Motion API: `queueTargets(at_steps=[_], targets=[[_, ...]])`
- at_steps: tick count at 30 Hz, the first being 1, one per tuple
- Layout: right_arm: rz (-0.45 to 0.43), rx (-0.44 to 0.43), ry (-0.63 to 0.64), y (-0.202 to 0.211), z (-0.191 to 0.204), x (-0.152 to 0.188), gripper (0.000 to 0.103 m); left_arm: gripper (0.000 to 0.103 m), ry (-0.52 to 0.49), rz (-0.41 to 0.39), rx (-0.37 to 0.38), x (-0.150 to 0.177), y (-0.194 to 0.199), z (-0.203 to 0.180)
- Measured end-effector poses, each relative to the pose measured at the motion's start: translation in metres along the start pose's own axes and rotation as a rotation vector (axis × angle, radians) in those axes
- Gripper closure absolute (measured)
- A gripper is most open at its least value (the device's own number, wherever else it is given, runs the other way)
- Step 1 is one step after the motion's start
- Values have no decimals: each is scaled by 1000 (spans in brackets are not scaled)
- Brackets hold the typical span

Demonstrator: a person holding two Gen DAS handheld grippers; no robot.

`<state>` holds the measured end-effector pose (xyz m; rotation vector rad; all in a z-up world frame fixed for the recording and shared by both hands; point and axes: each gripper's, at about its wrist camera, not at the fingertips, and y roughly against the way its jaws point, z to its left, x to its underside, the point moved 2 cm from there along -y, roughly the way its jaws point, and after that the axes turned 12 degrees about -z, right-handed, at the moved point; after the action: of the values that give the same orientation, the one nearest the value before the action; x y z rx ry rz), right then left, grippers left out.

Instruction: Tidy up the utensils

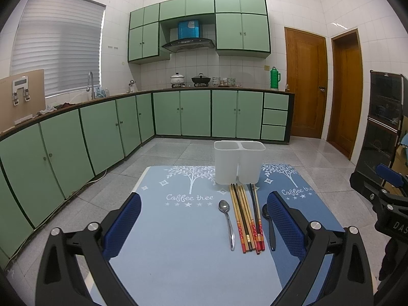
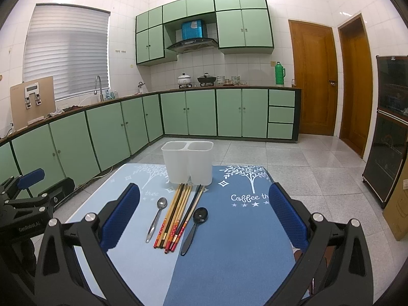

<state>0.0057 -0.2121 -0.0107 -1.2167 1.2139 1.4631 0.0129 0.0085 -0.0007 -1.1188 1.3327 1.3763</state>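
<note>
A white two-compartment utensil holder (image 1: 239,162) (image 2: 188,162) stands at the far edge of the blue table mat (image 1: 178,242) (image 2: 229,242). In front of it lie a metal spoon (image 1: 227,223) (image 2: 156,218), several chopsticks (image 1: 246,219) (image 2: 178,215) and a black spoon (image 1: 270,229) (image 2: 193,229). My left gripper (image 1: 204,227) is open and empty above the mat, left of the utensils. My right gripper (image 2: 204,219) is open and empty, with the utensils between its fingers in view.
The mat covers a small table with tiled floor around it. Green kitchen cabinets (image 1: 102,132) run along the left and back. Wooden doors (image 2: 313,76) and a dark cabinet (image 2: 390,127) stand at the right. A cardboard box (image 2: 397,204) leans at the far right.
</note>
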Motion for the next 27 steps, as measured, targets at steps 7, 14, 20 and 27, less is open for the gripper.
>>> queueTargets(at_steps=[7,14,20,27], targets=[[2,2,-2,-1,0,-2,5,6,-1,0,-2,0,0,0],[6,8,-3,1,1,-2,5,6,-4,6,-5,1,-4,0],[16,15,-5,-4,2,2,5,6,-4,13,-7,2,-8,-1],[44,23,-8,-14,5,6,5,6,-6,29,-10,5,-19,0]])
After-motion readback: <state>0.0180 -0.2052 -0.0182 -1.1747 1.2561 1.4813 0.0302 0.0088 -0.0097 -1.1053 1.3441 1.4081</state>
